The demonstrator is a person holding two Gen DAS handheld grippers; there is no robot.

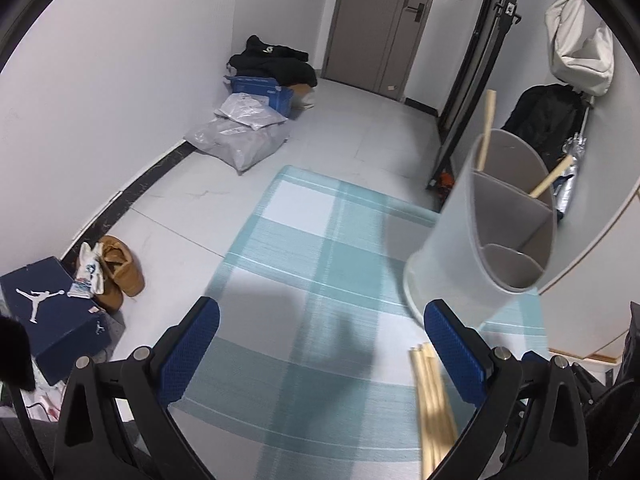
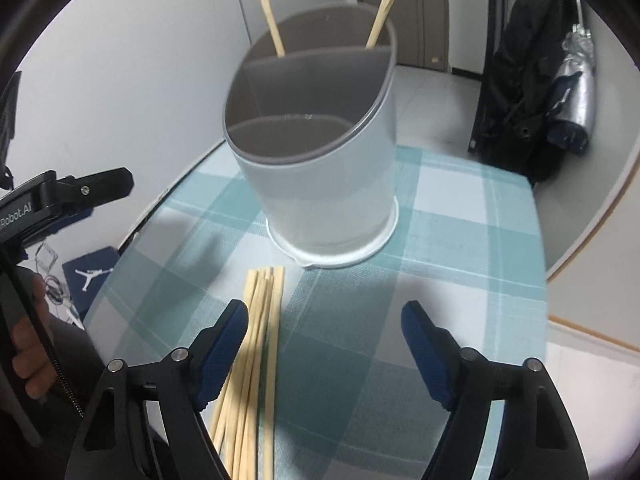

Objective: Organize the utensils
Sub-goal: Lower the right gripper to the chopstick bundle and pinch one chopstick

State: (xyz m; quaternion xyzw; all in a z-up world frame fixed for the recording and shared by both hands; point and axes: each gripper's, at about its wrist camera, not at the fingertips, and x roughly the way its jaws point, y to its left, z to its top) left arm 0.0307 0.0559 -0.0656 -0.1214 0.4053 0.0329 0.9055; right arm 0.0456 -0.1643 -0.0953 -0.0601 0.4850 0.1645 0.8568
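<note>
A: We see the checked cloth (image 2: 460,216) filling the lower frame, with the grey divided holder (image 2: 320,152) upright at centre; 2 chopsticks (image 2: 272,24) stand in its back compartment.

B: We see loose chopsticks (image 2: 256,340) lying at lower centre. Right gripper (image 2: 324,332) spread, empty. Left gripper (image 1: 320,344) spread too, seemingly empty.

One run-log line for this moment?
holder: two chopsticks in | loose chopsticks: on cloth | right hand-held gripper: open, above them | left: open, empty
</note>
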